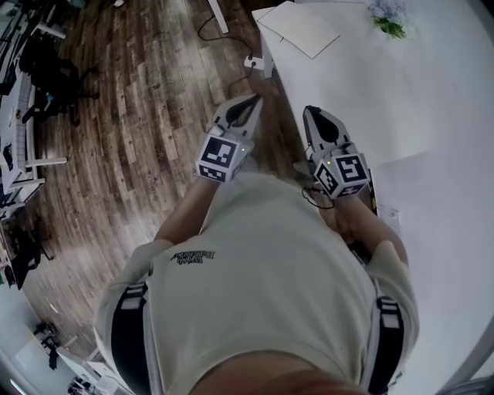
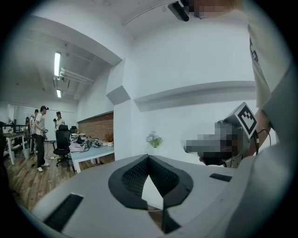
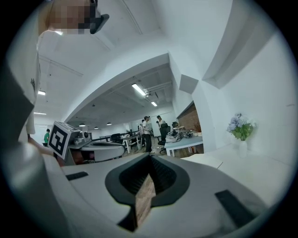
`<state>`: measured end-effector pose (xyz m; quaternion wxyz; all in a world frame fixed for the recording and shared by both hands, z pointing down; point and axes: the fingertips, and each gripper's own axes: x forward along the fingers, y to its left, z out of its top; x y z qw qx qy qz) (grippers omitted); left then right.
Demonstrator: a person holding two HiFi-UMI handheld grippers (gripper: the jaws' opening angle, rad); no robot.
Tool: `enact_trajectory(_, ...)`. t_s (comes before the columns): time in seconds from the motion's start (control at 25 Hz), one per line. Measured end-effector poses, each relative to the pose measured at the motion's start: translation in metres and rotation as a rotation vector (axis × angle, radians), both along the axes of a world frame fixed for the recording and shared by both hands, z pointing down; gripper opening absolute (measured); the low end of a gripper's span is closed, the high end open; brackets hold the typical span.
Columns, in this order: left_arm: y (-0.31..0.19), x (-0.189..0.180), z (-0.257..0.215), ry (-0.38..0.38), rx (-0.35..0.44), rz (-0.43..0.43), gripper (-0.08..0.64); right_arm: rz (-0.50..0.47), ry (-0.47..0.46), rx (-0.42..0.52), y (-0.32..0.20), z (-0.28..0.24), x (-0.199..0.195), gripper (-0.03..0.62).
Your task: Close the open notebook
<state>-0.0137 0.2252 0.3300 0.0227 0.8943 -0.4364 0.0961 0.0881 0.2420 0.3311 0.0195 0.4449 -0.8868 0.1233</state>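
Observation:
A white notebook (image 1: 298, 28) lies flat on the far corner of the white table (image 1: 370, 85). In the right gripper view it is a pale slab (image 3: 204, 161) ahead on the tabletop. Both grippers are held in front of the person's chest, well short of it. My left gripper (image 1: 251, 101) hangs over the wooden floor beside the table's edge, its jaws shut to a point with nothing between them (image 2: 149, 157). Level with it, my right gripper (image 1: 311, 113) is over the table's near edge, also shut and empty (image 3: 150, 157).
A vase of pale flowers (image 1: 388, 17) stands on the table beyond the notebook. A cable and plug block (image 1: 255, 62) lie on the floor by the table corner. Desks, an office chair (image 1: 55, 75) and standing people (image 3: 148, 132) are off to the left.

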Motion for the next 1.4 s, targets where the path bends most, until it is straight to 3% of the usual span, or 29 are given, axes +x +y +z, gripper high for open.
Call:
enact_trajectory(0.64,-0.053,0.007,0.006,-0.001,0.034,0.042,0.014,0.039,-0.003,-0.001,-0.056,0.014,0.008,0.002)
enact_trajectory(1.4,-0.198,-0.024,0.01,0.03,-0.04,0.129,0.014,0.107,0.008,-0.102,-0.196,0.023,-0.033,0.002)
